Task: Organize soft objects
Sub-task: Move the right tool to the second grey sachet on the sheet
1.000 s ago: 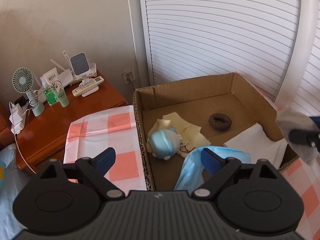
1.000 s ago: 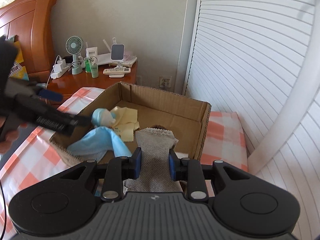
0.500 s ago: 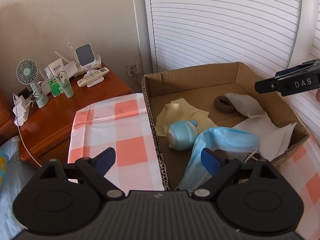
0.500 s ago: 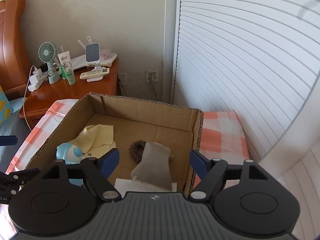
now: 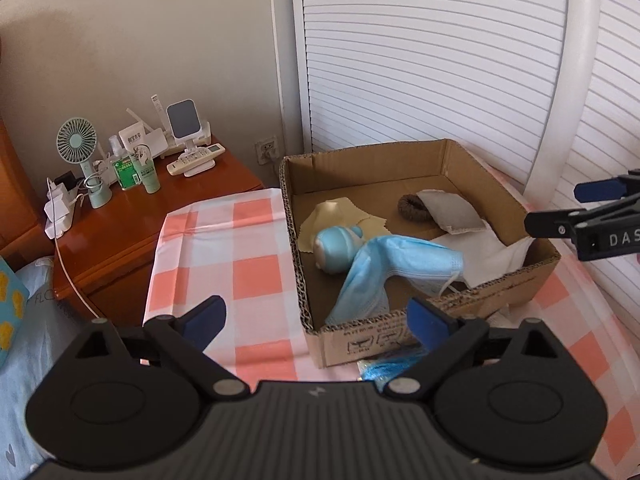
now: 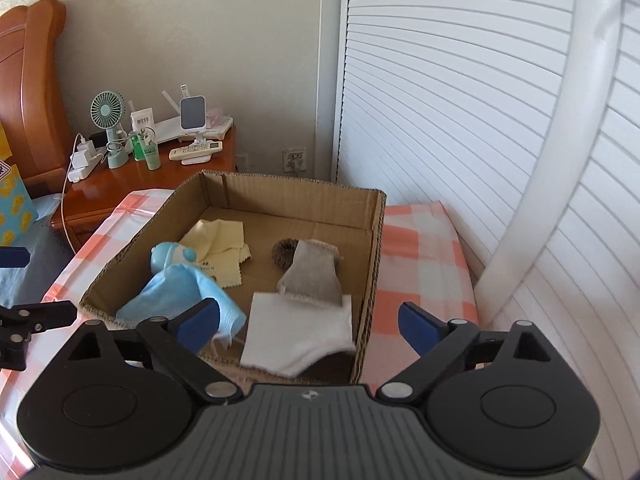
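Observation:
An open cardboard box point(image 5: 500, 296) point(image 6: 374, 236) stands on the pink-checked bedcover. Inside lie a grey sock point(image 6: 314, 274) point(image 5: 450, 212) partly over a brown scrunchie point(image 6: 283, 251) point(image 5: 408, 207), a white cloth point(image 6: 298, 330) point(image 5: 486, 258), a blue face mask point(image 5: 394, 270) point(image 6: 176, 292), a blue plush toy point(image 5: 334, 248) point(image 6: 170, 256) and a yellow cloth point(image 6: 218, 242) point(image 5: 340, 216). My right gripper point(image 6: 308, 322) hovers over the box's near edge, jaws still opening, nothing between them. My left gripper point(image 5: 316, 322) is open and empty before the box's front left corner. A blue crinkled item point(image 5: 380, 370) lies outside the box front.
A wooden nightstand point(image 5: 132, 208) point(image 6: 168, 176) carries a small fan point(image 5: 80, 148), bottles, a remote and a charger with a cable. White louvred doors point(image 5: 432, 52) rise behind the box. A wooden headboard point(image 6: 28, 88) and blue bedding point(image 5: 16, 320) lie to the left.
My right gripper opened and let go of the grey sock, which now lies in the box over the scrunchie. Both grippers drew back from the box; the left one shifted toward the front.

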`<state>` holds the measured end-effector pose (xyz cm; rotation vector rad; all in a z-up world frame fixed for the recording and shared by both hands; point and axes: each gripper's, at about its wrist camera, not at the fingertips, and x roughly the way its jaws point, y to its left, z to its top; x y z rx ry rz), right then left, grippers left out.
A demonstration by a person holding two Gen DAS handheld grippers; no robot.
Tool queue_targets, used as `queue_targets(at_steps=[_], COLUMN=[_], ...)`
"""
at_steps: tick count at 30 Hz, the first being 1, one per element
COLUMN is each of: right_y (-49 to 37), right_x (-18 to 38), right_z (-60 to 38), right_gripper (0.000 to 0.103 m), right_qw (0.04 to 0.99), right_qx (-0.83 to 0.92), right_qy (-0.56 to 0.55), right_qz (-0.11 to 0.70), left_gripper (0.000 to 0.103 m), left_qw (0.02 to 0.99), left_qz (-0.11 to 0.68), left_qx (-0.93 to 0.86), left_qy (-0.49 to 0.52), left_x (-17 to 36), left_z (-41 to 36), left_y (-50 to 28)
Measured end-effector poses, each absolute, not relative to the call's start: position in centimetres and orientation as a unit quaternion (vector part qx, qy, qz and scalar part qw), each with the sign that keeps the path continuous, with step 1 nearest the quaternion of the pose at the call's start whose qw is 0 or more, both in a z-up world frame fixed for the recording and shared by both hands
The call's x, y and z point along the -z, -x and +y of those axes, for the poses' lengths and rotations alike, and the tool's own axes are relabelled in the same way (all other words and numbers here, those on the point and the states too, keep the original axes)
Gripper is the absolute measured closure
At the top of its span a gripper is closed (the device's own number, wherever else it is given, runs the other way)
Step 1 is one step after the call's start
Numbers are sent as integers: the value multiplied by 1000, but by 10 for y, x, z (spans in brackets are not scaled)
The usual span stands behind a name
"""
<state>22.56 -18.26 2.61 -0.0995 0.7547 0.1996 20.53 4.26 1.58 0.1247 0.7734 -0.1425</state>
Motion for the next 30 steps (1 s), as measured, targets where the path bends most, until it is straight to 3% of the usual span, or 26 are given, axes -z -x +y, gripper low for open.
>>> queue_targets(at_steps=[15,30], right_y=[-176,-213], right_x=[38,79], right_z=[-188,-157], right_gripper=[3,3], right_qw=[911,895], right_qx=[-58,-46], right_qy=[15,49], right_qz=[408,440], left_gripper=[4,3], left_qw=[926,919], left_qz=[373,389], left_qx=[31,60], left_qy=[-41,-32], left_x=[13,43], left_z=[29,22], left_y=[-103,-103])
